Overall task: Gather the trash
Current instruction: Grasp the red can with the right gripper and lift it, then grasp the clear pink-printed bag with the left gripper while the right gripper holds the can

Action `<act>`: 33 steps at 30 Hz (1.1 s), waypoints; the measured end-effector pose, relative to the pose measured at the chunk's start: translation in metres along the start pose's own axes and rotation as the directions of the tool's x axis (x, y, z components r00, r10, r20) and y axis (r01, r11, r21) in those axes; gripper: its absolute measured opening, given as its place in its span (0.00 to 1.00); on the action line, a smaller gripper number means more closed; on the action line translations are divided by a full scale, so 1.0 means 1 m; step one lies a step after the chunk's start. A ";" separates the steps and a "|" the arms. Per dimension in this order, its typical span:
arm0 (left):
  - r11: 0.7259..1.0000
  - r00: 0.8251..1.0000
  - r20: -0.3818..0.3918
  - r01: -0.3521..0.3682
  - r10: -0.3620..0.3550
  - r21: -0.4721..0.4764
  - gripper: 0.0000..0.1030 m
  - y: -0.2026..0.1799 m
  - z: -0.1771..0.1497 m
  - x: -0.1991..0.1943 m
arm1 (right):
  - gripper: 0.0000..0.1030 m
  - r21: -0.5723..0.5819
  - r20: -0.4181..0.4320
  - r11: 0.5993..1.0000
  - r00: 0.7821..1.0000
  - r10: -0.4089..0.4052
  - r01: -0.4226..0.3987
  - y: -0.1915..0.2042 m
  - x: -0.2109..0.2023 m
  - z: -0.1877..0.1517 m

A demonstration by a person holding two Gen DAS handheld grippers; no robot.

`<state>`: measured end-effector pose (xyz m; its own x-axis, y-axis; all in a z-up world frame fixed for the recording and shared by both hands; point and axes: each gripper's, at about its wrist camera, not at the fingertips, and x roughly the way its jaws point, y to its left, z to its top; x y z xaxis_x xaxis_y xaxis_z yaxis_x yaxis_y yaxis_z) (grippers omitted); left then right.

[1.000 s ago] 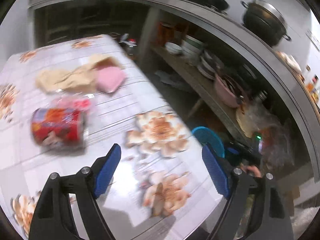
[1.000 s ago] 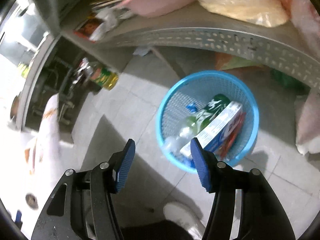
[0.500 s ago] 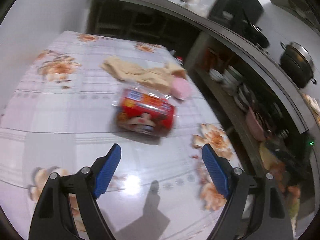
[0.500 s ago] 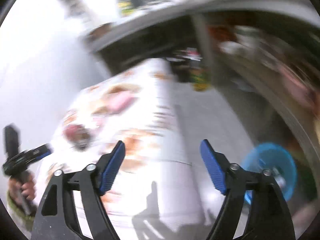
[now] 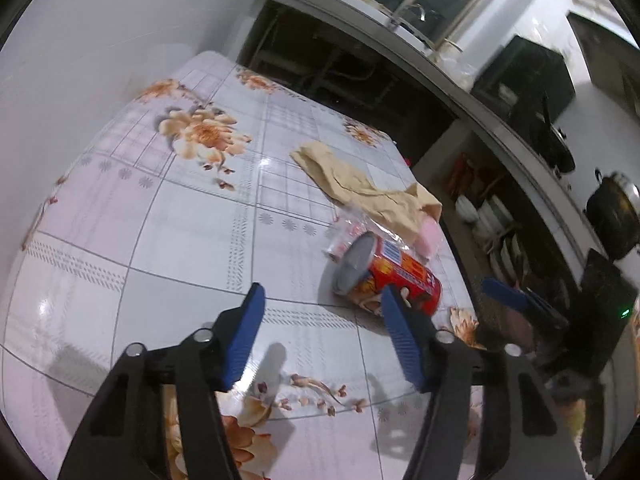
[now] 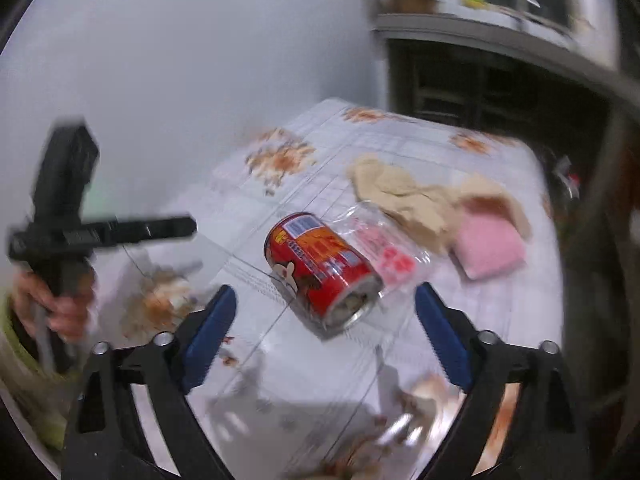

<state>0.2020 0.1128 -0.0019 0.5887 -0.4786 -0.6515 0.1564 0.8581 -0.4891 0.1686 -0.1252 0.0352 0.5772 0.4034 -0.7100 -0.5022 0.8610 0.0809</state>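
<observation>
A red tin can [image 5: 386,278] lies on its side on the floral tablecloth [image 5: 168,216]; it also shows in the right wrist view [image 6: 320,266]. A clear plastic wrapper [image 6: 384,248] lies against it. My left gripper [image 5: 324,336] is open and empty, with the can just beyond its right finger. My right gripper [image 6: 324,338] is open and empty, with the can just ahead between its fingers. The left gripper's body [image 6: 72,216] shows at the left of the right wrist view.
A beige cloth [image 5: 360,188] and a pink sponge [image 6: 488,244] lie beyond the can. A counter with shelves of dishes [image 5: 492,216] and a black pot [image 5: 616,216] runs along the table's right side. A white wall [image 5: 100,28] is at the left.
My right gripper has swung from above the blue floor basket up to the table and faces the can. My left gripper has turned left, so the can sits by its right finger.
</observation>
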 end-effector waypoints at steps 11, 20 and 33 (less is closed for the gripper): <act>0.999 0.999 -0.024 0.036 -0.036 -0.017 0.53 0.013 -0.003 0.004 | 0.83 -0.152 -0.139 0.988 0.989 -0.043 0.021 0.010 0.081 -0.008; 0.999 0.998 -0.035 0.049 -0.049 -0.003 0.53 0.013 -0.005 0.005 | 0.68 0.008 -0.058 0.998 0.996 -0.061 0.062 0.001 0.040 -0.007; 0.987 0.986 -0.169 0.035 -0.007 0.160 0.53 -0.029 0.035 0.083 | 0.64 -0.064 -0.119 0.953 0.946 -0.303 0.297 0.022 -0.025 -0.046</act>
<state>0.2740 0.0551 -0.0213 0.4448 -0.5096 -0.7365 0.3016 0.8596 -0.4126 0.1135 -0.1311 0.0227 0.6216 0.0837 -0.7788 -0.3479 0.9204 -0.1787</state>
